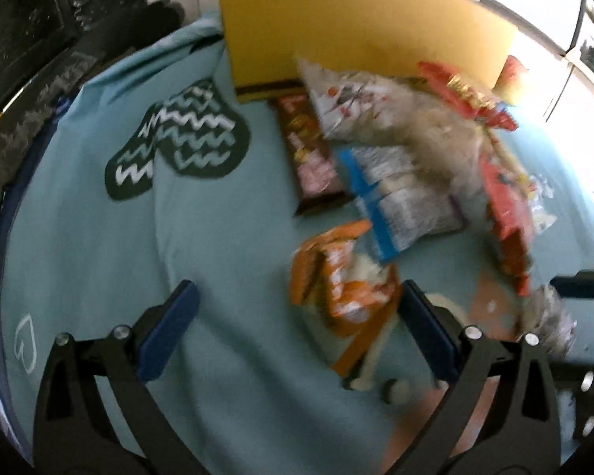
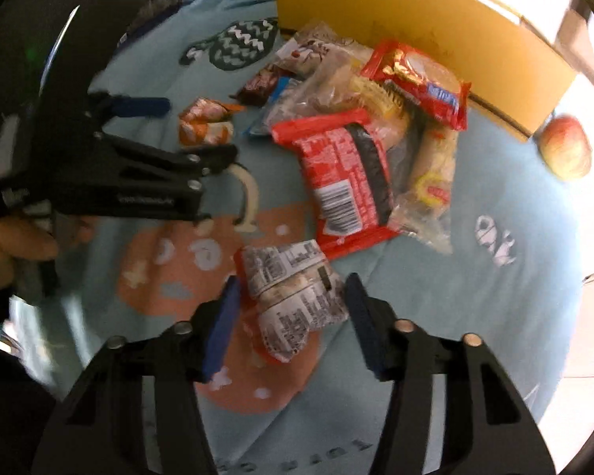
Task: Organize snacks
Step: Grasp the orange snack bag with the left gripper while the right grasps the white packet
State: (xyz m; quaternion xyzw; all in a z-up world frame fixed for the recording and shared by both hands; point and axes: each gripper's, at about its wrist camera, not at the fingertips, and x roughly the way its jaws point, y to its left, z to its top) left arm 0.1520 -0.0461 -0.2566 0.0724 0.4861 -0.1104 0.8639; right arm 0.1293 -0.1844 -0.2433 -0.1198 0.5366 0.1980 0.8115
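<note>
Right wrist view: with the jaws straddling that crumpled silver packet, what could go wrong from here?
1. The right gripper has the crumpled silver packet between its jaws, seemingly not yet pressed; the puffy wrapper may slip out or get crushed.
2. The left gripper works close by near the orange packet, so the two may collide.
3. The apple lies loose beside the yellow box and could roll.

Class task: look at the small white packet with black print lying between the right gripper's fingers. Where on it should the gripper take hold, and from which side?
Grip the white packet across its narrow middle, from above. It lies flat on the blue cloth, clear of the pile, and the right gripper already straddles it, jaws open.
</note>
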